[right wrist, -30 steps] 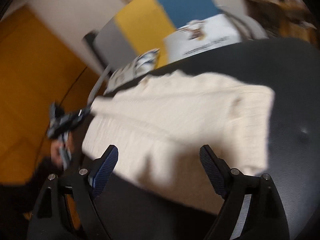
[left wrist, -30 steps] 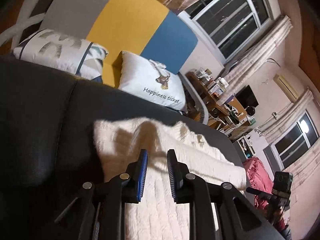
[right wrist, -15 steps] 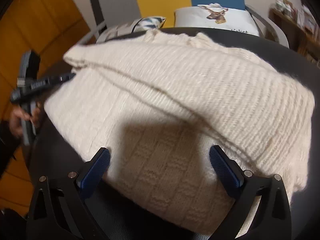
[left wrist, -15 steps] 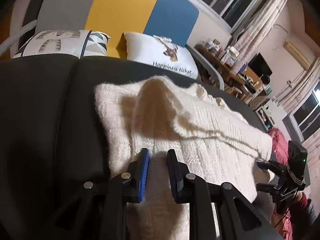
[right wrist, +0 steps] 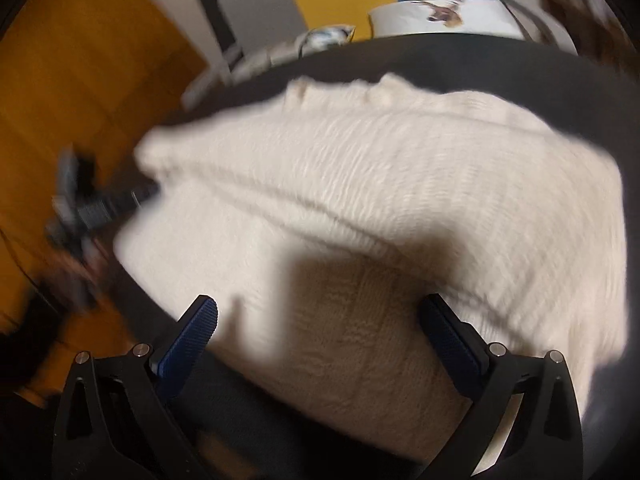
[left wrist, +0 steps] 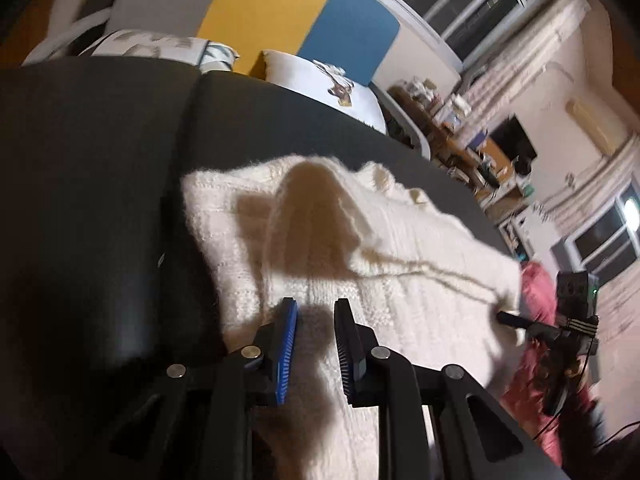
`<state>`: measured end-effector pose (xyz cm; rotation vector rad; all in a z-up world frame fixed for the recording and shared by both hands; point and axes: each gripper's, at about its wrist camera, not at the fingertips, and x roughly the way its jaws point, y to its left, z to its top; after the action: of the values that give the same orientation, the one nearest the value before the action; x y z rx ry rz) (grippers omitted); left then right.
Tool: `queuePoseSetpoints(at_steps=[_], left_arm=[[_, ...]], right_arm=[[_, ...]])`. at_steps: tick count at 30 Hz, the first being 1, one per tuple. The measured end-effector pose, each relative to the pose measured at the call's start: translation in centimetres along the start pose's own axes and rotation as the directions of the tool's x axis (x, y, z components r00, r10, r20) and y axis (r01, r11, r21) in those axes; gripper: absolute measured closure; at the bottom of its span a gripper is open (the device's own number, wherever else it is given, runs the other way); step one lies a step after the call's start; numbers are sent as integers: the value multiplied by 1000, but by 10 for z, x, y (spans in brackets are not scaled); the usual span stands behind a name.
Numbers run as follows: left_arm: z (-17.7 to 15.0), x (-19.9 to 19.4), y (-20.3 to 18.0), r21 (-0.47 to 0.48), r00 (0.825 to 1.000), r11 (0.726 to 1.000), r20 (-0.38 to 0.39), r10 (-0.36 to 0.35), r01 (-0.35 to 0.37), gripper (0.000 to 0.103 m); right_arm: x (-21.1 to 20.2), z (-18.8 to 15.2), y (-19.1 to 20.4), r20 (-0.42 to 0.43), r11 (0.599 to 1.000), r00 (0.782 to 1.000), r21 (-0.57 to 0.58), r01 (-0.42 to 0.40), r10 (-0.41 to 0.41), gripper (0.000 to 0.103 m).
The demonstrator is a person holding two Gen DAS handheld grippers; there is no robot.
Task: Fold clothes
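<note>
Both grippers are moving back over the white sweater (left wrist: 400, 264). Right gripper (right wrist: 318, 326) is spreading wide, holding nothing. Left gripper (left wrist: 314, 320) is pinching a sweater fold.

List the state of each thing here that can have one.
left tool, jaws narrow, knit showing in the gap; grip unclear.
right tool, wide open, jaws have just been opening, nothing pinched.
sweater, partly folded, lying on the dark cushion, one flap humped up.
deer pillow, propped behind the cushion.
</note>
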<state>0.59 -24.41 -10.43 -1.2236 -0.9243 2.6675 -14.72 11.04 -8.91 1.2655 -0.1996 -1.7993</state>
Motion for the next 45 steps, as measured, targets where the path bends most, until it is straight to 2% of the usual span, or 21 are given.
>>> queuePoseSetpoints(at_steps=[3, 5, 8, 10, 12, 13, 14, 15, 16, 18, 19, 22, 27, 35, 37, 38, 39, 40, 41, 42, 45], left_arm=[[-6, -23, 11, -152, 986, 977, 93, -137, 150, 79], [-8, -26, 14, -220, 976, 955, 135, -173, 200, 79], [-5, -20, 6, -223, 985, 965, 139, -105, 134, 79], [-5, -14, -5, -183, 992, 980, 115, -56, 76, 78], [-6, -8, -17, -124, 996, 992, 90, -22, 33, 78], [-8, -7, -20, -122, 996, 992, 80, -24, 33, 78], [-9, -5, -23, -124, 997, 992, 70, -27, 36, 78], [-11, -4, -24, -128, 998, 991, 64, -26, 34, 78], [-13, -4, -24, -132, 998, 991, 59, -23, 31, 78], [-14, -4, -25, -128, 999, 992, 51, -7, 13, 78], [-14, -3, -27, -116, 999, 993, 48, 10, -5, 78], [-13, -3, -24, -114, 998, 993, 50, 27, -21, 78], [-11, 3, -8, -214, 999, 977, 41, 3, 6, 77], [-5, 16, -21, -200, 994, 974, 10, 110, -106, 77], [-5, 16, -21, -213, 992, 970, 6, 123, -119, 77], [-5, 16, -20, -226, 992, 967, 6, 126, -122, 77], [-6, 15, -20, -238, 992, 964, 11, 126, -120, 77], [-7, 14, -19, -251, 992, 961, 17, 124, -116, 77], [-9, 13, -18, -263, 992, 958, 23, 123, -113, 77], [-10, 12, -17, -265, 992, 958, 32, 122, -109, 77], [-14, 11, -18, -245, 991, 963, 49, 124, -108, 78]], right_arm=[[-49, -18, -24, 174, 976, 977, 155, -150, 123, 0], [-73, -30, -44, 261, 945, 954, 246, -214, 148, 0], [-99, -34, -52, 325, 951, 946, 292, -106, 6, 0], [-110, -29, -37, 348, 973, 932, 228, 20, -101, 4], [-119, -23, -19, 376, 976, 904, 150, 157, -203, 14], [-124, -19, -10, 393, 968, 885, 111, 225, -251, 15], [-126, -17, -12, 386, 975, 895, 96, 202, -223, 15], [-119, -12, -21, 359, 992, 926, 100, 84, -114, 20], [-112, -8, -29, 346, 992, 936, 121, 26, -67, 47], [-104, -2, -46, 322, 977, 929, 165, 136, -183, 101], [-100, -1, -52, 318, 969, 922, 179, 170, -221, 102], [-95, 0, -65, 296, 970, 934, 189, 150, -203, 101], [-112, -6, -77, 331, 976, 931, 193, 96, -157, 98], [-73, 10, -93, 243, 985, 963, 153, 76, -112, 98], [-70, 9, -99, 231, 987, 971, 157, 25, -61, 94], [-69, 9, -101, 230, 988, 973, 156, -9, -27, 90], [-69, 9, -102, 224, 987, 975, 154, -49, 14, 75], [-66, 11, -102, 213, 985, 976, 157, -75, 41, 51], [-64, 12, -102, 201, 982, 978, 163, -94, 60, 39], [-64, 13, -102, 202, 981, 977, 165, -100, 66, 33], [-70, 13, -102, 222, 981, 973, 168, -101, 62, 33]])
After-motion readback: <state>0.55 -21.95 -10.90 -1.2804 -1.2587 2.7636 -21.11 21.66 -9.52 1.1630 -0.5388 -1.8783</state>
